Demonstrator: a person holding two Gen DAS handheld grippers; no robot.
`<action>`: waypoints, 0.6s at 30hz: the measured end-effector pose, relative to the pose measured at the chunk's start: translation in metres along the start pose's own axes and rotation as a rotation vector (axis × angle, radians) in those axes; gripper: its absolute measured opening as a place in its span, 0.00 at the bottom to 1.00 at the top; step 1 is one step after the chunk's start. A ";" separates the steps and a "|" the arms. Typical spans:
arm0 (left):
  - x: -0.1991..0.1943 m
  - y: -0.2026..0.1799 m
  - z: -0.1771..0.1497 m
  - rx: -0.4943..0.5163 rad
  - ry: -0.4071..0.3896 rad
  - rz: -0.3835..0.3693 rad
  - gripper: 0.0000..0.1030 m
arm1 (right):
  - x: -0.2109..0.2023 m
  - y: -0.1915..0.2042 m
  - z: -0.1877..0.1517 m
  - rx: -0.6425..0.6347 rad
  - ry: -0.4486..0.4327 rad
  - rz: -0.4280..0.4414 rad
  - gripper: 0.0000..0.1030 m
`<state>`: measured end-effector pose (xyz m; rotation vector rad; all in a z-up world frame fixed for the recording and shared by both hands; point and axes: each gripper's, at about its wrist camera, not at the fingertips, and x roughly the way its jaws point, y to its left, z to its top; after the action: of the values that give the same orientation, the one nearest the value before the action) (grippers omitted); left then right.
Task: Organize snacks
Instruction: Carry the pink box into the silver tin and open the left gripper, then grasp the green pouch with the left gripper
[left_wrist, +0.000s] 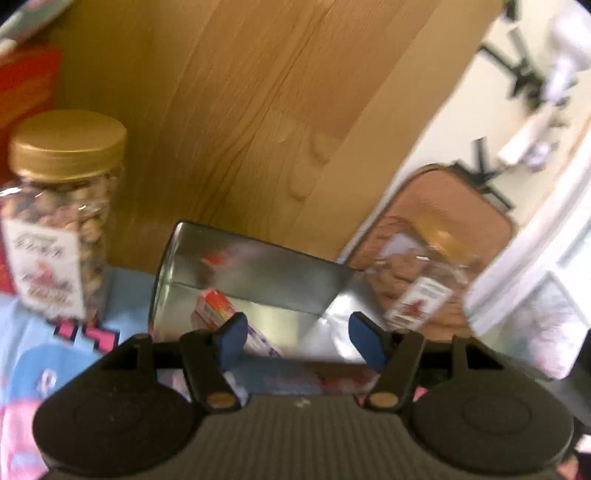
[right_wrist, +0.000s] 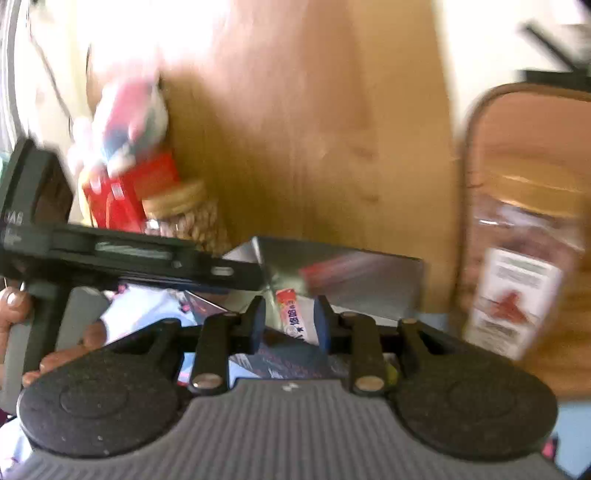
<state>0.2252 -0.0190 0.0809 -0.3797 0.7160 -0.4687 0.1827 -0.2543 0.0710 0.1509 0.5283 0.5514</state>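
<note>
**Both grippers parked over the snack tin, nothing picked up yet**

Going left to right. On the far left there's a clear plastic nut jar (left_wrist: 62, 214) with a gold screw lid, standing upright on a pale blue printed cloth (left_wrist: 33, 354) that covers the bench, with a red box (left_wrist: 26, 85) behind it. It looks smooth and round, so I'd guess it's slippery to pinch.

In the middle sits the shiny metal tin (left_wrist: 251, 269), rectangular with mirror-like walls, and a small red-and-white snack packet (left_wrist: 214, 306) lying inside it. The left gripper (left_wrist: 299, 339) hovers at the tin's near edge, blue fingers spread apart with nothing between them. The right gripper (right_wrist: 290, 325) is about there too, its fingers set closer together, straddling a thin snack packet (right_wrist: 295, 314); I can't tell whether they touch it, it's blurry.

Off to the right a second nut jar (left_wrist: 417, 280) leans tilted against a brown padded thing (left_wrist: 461, 206). A wooden panel (left_wrist: 240, 110) stands behind everything.

My read: we're in the sorting-into-the-tin stage. Next move probably needs the right fingers to settle on that thin, crinkly packet.
</note>
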 end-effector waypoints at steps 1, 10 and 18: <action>-0.010 -0.005 -0.009 -0.007 0.004 -0.037 0.60 | -0.015 -0.011 -0.002 0.044 -0.025 0.010 0.32; 0.024 -0.059 -0.093 0.058 0.254 -0.054 0.60 | -0.080 -0.071 -0.098 0.456 -0.042 -0.071 0.41; 0.025 -0.053 -0.115 -0.029 0.248 -0.060 0.21 | -0.066 -0.049 -0.110 0.439 0.036 0.028 0.32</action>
<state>0.1469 -0.0956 0.0130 -0.3747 0.9546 -0.5692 0.1006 -0.3318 -0.0080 0.5673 0.6788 0.4594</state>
